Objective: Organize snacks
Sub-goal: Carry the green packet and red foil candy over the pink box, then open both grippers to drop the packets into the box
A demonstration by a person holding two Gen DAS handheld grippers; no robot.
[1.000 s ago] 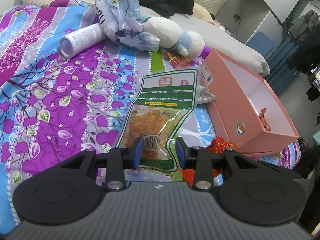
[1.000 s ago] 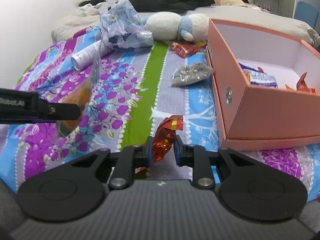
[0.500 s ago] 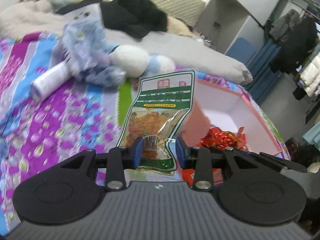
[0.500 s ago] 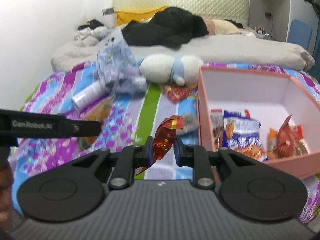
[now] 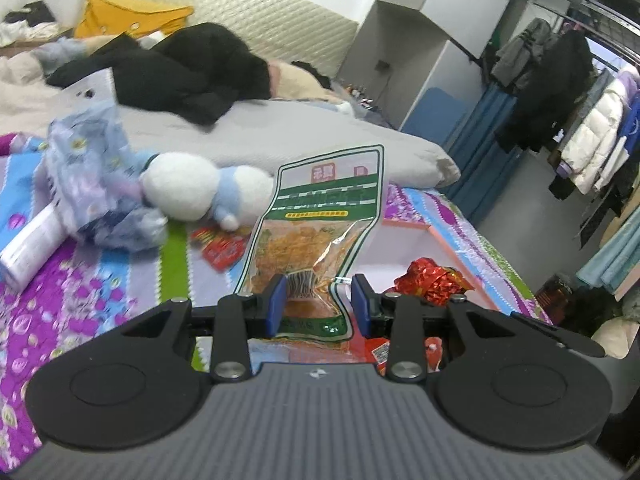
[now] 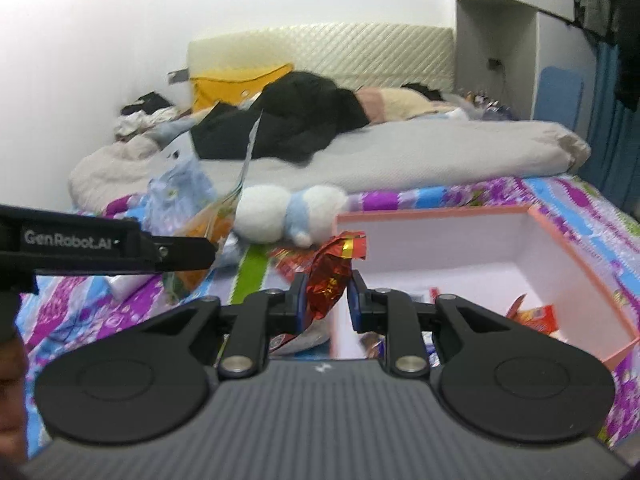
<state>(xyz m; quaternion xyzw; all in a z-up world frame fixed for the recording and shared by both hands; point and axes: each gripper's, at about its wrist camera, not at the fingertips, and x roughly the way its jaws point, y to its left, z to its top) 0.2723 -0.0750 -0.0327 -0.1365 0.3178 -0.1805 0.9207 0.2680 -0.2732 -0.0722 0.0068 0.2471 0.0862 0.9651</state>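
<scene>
On the floral-quilted bed [image 5: 80, 320], you hold both snacks raised by the open pink cardboard box [image 6: 552, 240].
Left gripper [image 5: 318, 304] jaws pinch the green-bordered clear snack pouch [image 5: 320, 236] by its bottom edge; right gripper [image 6: 326, 300] jaws pinch the red foil wrapper [image 6: 332, 272], ready for dropping in.

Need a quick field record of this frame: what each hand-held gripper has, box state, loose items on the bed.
left hand-held gripper: shut on green snack pouch, held upright by its lower end
right hand-held gripper: shut on red foil snack
pink box: open, on the bed, some snack packets already inside
loose on bedspread: red packet, plush toy, crumpled blue bag, white tube
held snacks: both above the bed, not yet in the box
</scene>
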